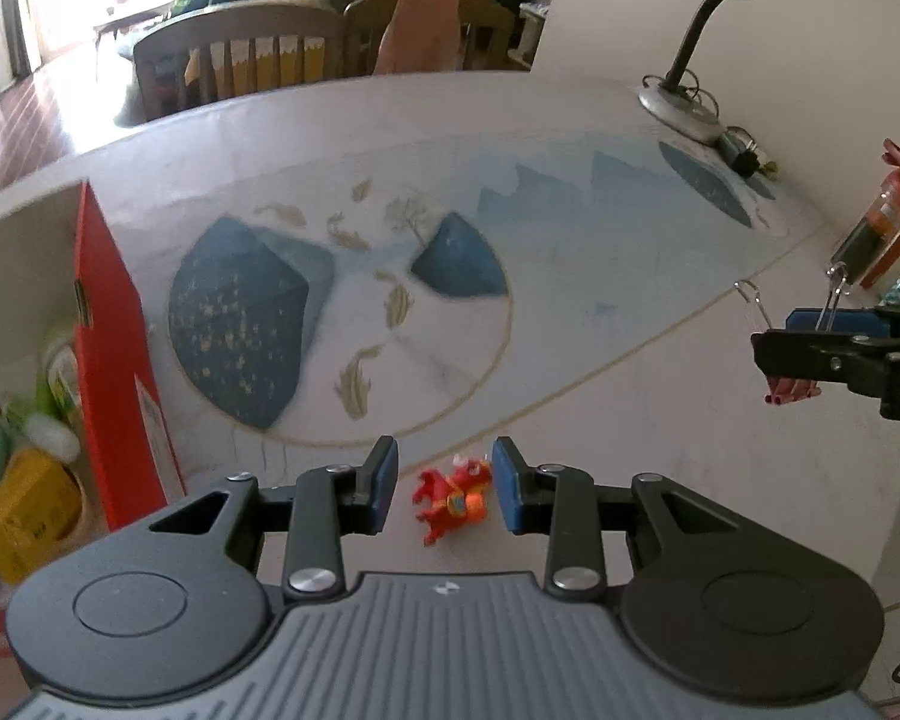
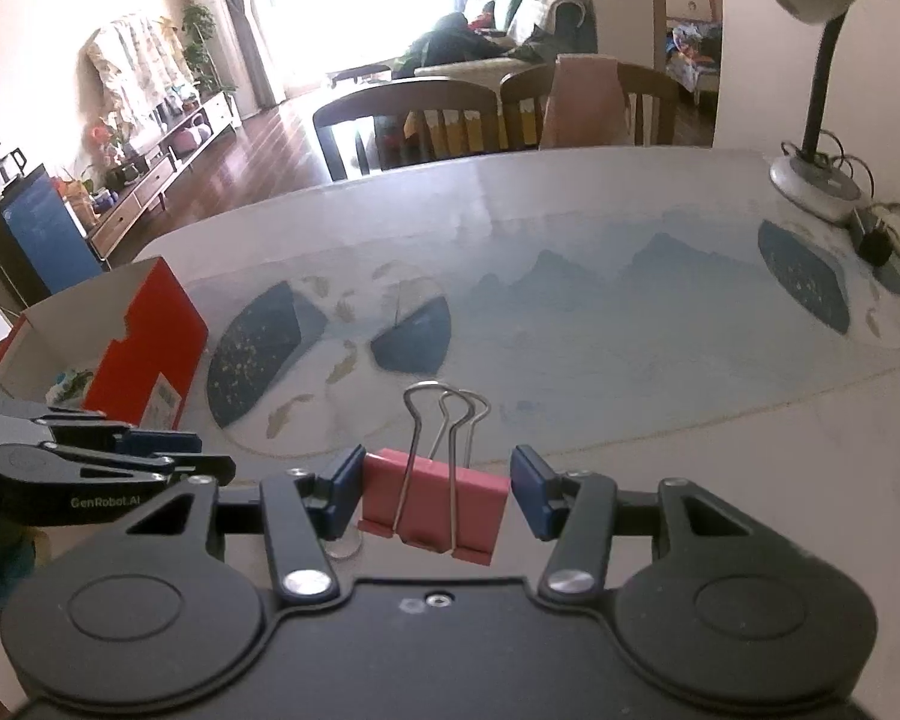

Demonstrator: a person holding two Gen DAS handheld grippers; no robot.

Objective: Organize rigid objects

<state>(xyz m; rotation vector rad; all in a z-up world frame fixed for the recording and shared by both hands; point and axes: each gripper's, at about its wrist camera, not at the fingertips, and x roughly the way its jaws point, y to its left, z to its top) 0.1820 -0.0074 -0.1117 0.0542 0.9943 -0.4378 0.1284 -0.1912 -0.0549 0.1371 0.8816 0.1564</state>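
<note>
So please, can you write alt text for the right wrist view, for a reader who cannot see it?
The right gripper holds a pink binder clip by its sides above a table with a blue patterned mat. An open red box stands at the left, a desk lamp far right.

"genrobot.ai" in white on the left gripper [image 2: 168, 456]

Box [image 2: 150, 348] at table's [image 2: 690, 450] left, lamp [image 2: 816, 180] far right.
</note>
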